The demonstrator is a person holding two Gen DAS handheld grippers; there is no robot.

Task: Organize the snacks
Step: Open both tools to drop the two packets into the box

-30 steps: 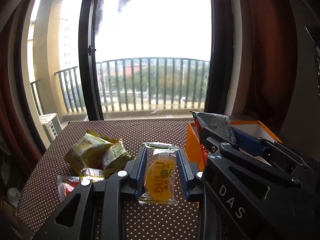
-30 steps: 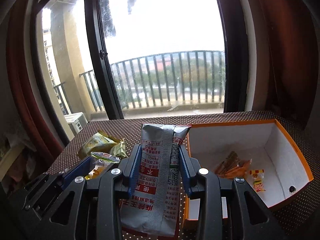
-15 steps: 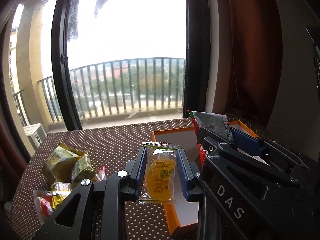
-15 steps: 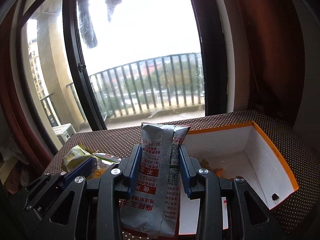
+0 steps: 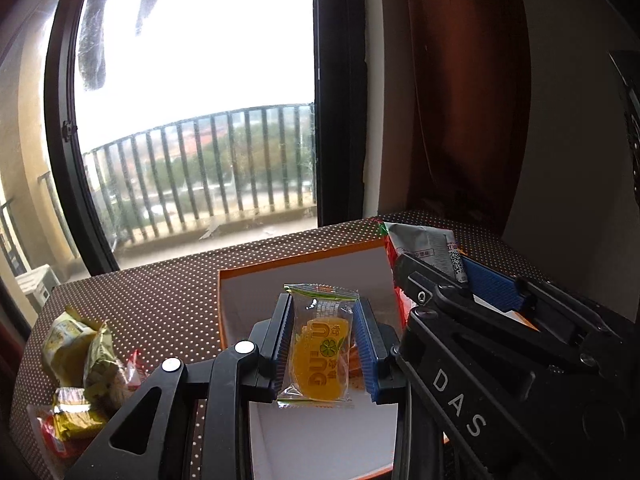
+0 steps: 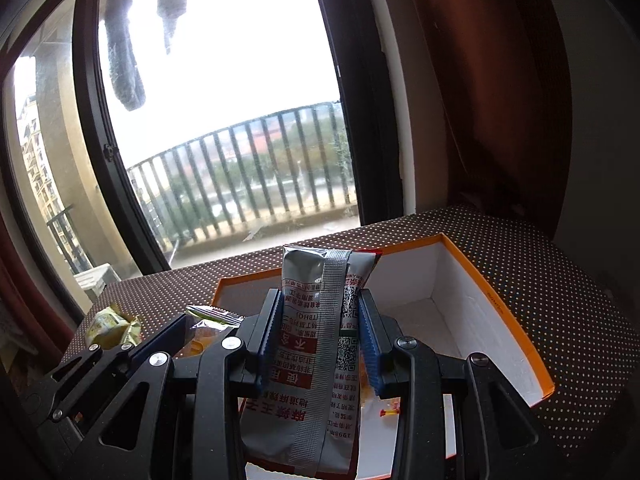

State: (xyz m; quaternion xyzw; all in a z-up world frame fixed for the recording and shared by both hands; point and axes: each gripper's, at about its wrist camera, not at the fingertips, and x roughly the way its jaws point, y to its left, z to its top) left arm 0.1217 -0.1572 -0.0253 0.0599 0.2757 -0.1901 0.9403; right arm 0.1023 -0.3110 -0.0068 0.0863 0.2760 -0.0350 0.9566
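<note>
Reading "DAS" on right gripper (image 5: 424, 280), "TBHQ" on silver packet (image 6: 316, 344)

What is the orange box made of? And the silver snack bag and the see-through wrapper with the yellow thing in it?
The orange box looks like thin cardboard: matte white inside, flat folded walls, orange edge. The silver snack bag seems to be shiny foil-lined plastic, with a crimped ribbed seam down its back. The see-through wrapper looks like clear glossy plastic film with crimped ends; the yellow snack shows through it.
</note>
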